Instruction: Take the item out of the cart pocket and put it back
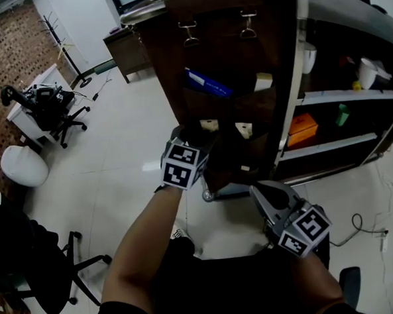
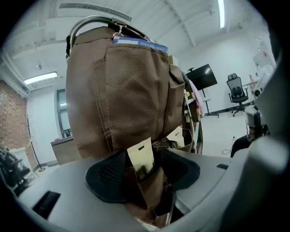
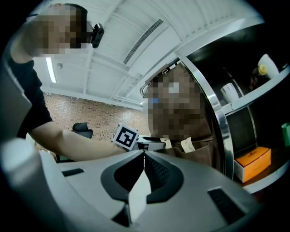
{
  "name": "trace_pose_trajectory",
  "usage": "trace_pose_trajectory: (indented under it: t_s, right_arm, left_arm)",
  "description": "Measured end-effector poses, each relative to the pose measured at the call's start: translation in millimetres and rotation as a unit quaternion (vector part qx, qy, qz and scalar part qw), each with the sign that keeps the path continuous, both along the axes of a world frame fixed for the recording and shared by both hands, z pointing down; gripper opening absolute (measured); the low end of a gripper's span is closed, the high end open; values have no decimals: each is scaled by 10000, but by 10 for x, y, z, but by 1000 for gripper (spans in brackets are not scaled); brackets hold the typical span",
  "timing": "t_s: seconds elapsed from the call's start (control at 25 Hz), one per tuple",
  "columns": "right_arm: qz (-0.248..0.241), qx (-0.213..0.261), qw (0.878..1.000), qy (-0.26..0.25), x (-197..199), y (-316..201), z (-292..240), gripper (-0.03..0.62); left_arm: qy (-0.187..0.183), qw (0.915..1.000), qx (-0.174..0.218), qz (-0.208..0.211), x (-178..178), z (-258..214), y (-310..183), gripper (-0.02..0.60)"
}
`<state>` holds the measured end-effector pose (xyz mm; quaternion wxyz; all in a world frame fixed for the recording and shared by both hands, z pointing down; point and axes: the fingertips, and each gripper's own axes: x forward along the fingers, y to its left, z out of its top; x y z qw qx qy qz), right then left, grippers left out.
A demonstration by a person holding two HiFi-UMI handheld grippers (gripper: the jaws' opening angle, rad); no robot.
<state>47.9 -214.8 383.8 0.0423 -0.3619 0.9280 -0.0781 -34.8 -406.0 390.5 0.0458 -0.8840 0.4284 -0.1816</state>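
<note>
A brown fabric pocket organiser [image 1: 224, 71] hangs on the side of the cart. My left gripper [image 1: 202, 137] reaches into one of its lower pockets, where a cream sachet [image 1: 209, 125] sticks up. In the left gripper view the sachet [image 2: 140, 154] stands upright in the brown pocket [image 2: 152, 190] between the jaws of the left gripper [image 2: 144, 171], which are spread wide and do not press on it. My right gripper [image 1: 268, 196] hangs lower and to the right, away from the pockets. The right gripper [image 3: 144, 157] is shut, with its tips together and no item seen between them.
A blue packet [image 1: 206, 84] and a white item [image 1: 263, 81] sit in upper pockets, and another cream sachet [image 1: 244, 129] in a lower one. Cart shelves at the right hold an orange box [image 1: 303, 128] and a green bottle [image 1: 342, 115]. A black office chair [image 1: 37, 262] stands at the left.
</note>
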Motion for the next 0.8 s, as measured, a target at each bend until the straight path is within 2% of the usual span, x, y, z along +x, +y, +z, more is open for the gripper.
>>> trace_pose_trajectory:
  t_s: [0.12,0.32,0.44,0.48,0.56,0.6,0.8]
  right_arm:
    - [2,-29,10000,-5,5,-11,29,20]
    - [-17,-58,10000,-16,-6,-17,67,20]
    - [-36,-105,9999,-12,-22,-22,88,20]
    - [-42,-115,9999,-7,-27,-21,97,20]
    - [-54,-128,9999,-14,-35,-19,106,20]
    - [-56,-132,9999,-21,-34,-18,107,20]
    - [-27,-156,9998,-84,-9,-23,97,20]
  left_arm:
    - [237,9994,-200,169,26,-44,-50,241]
    - [-172,9967,-276,749,139,35,-15,241]
    - [-72,9962,-278,820,175,18,-4,239]
    - [-36,9964,-270,807,176,5,4,213]
    - [1,9965,-200,806,181,-23,15,107]
    - [-1,9963,-186,836,197,-27,23,77]
    - [-314,9917,-278,1211,392,44,87,78]
